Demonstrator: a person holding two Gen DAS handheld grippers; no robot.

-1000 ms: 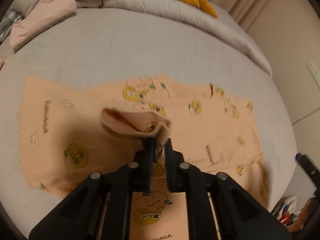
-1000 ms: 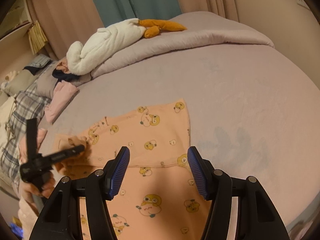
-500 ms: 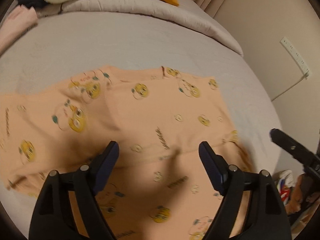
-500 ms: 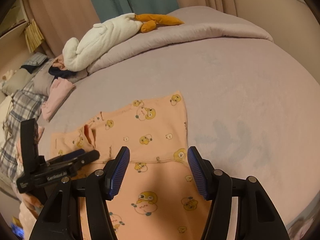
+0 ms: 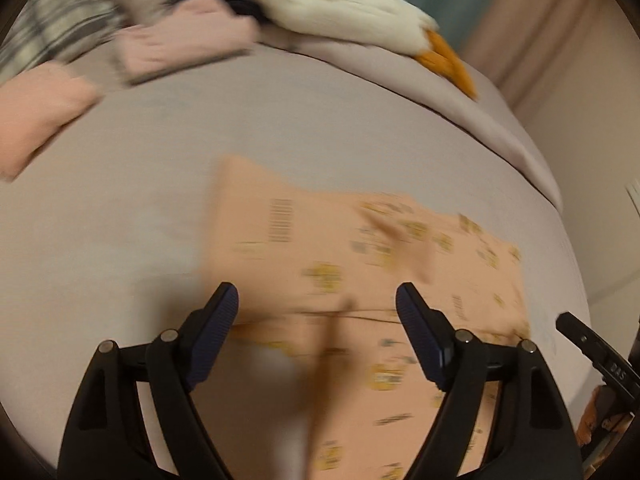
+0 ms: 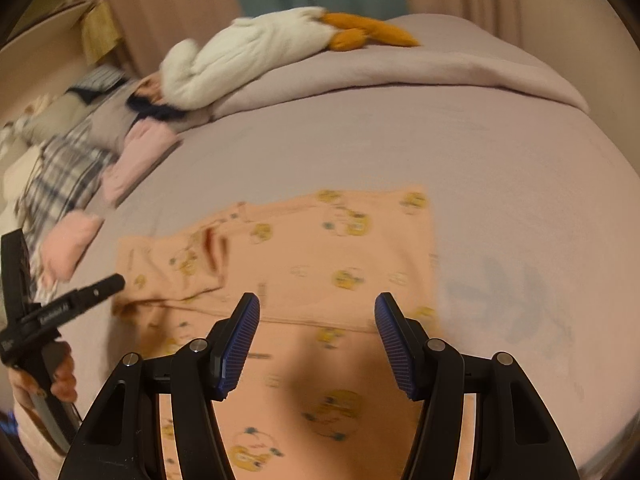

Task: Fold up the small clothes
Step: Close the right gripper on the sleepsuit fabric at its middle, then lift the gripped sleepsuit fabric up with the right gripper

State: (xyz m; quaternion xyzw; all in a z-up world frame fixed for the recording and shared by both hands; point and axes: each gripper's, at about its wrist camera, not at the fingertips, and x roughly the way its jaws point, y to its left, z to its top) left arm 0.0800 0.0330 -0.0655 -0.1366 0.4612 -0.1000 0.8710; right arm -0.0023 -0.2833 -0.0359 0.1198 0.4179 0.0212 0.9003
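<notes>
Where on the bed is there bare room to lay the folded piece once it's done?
Bare sheet lies right of the peach garment, reaching the rolled duvet. A second bare strip runs between the garment's far edge and the duvet. The left side is crowded: pink folded clothes and plaid fabric.

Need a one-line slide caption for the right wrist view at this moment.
Right gripper open above the peach duck-print garment spread on the bed; left gripper at its left edge.
</notes>
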